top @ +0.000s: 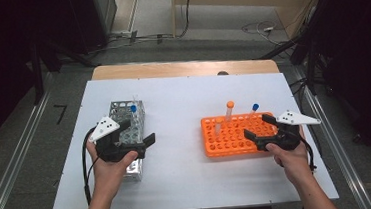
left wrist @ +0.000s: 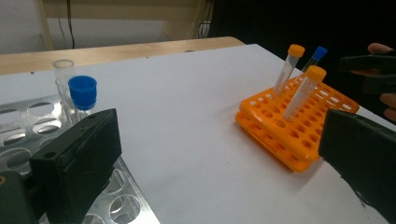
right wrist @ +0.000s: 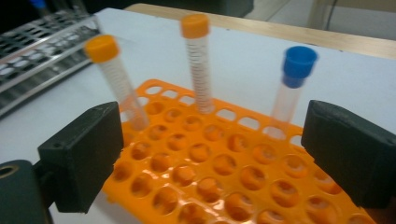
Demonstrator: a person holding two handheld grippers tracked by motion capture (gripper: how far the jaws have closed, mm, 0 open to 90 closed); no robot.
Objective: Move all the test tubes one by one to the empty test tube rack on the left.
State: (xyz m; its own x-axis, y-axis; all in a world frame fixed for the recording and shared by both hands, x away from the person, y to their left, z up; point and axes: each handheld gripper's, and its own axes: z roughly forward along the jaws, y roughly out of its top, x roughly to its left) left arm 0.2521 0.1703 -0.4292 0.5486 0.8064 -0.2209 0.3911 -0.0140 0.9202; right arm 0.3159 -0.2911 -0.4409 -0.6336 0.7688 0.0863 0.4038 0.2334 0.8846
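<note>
The blue-capped tube [left wrist: 82, 97] is standing upright in the metal rack [top: 127, 123] toward the left edge of the tabletop [top: 184, 175], its long axis running vertical and its cap pointing up, with a clear uncapped tube [left wrist: 64, 74] just behind it. The left tool [top: 134, 133] is hovering over that rack with its jaws spread wide and nothing between them. Toward the right edge, the orange rack [right wrist: 224, 172] is holding two orange-capped tubes [right wrist: 198, 65] and a second blue-capped one [right wrist: 292, 84], all leaning slightly. The right tool [top: 261, 127] is hanging at that rack's near right corner, jaws also spread and empty. To grip well, it is probably best to be closing squarely on a tube below its cap and lifting along its axis.
</note>
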